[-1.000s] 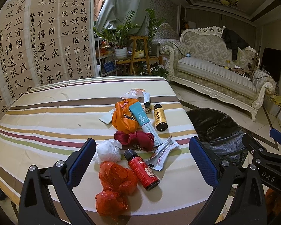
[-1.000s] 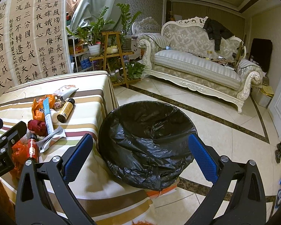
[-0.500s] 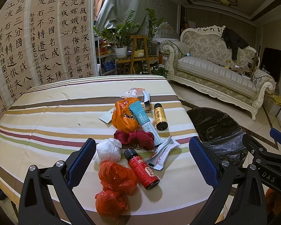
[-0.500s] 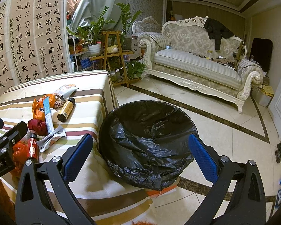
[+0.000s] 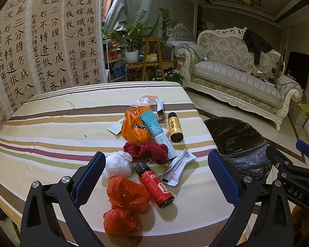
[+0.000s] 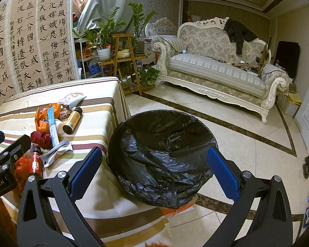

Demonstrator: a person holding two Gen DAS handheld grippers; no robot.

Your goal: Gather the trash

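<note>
Trash lies on the striped table (image 5: pixel 51 127): a red bottle (image 5: pixel 155 185), crumpled red bags (image 5: pixel 123 203), a white bag wad (image 5: pixel 118 164), a dark red wad (image 5: pixel 148 151), an orange bag (image 5: pixel 135 127), a teal tube (image 5: pixel 157 132), a gold bottle (image 5: pixel 174 126) and white wrappers (image 5: pixel 178 167). A bin with a black liner (image 6: pixel 162 156) stands on the floor to the table's right. My left gripper (image 5: pixel 155 177) is open and empty over the red bottle. My right gripper (image 6: pixel 154 170) is open and empty above the bin.
A cream sofa (image 6: pixel 216 70) stands at the back right. A wooden plant stand (image 6: pixel 121 61) with potted plants is behind the table. Calligraphy sheets (image 5: pixel 41 41) cover the wall at left. Tiled floor (image 6: pixel 247 133) surrounds the bin.
</note>
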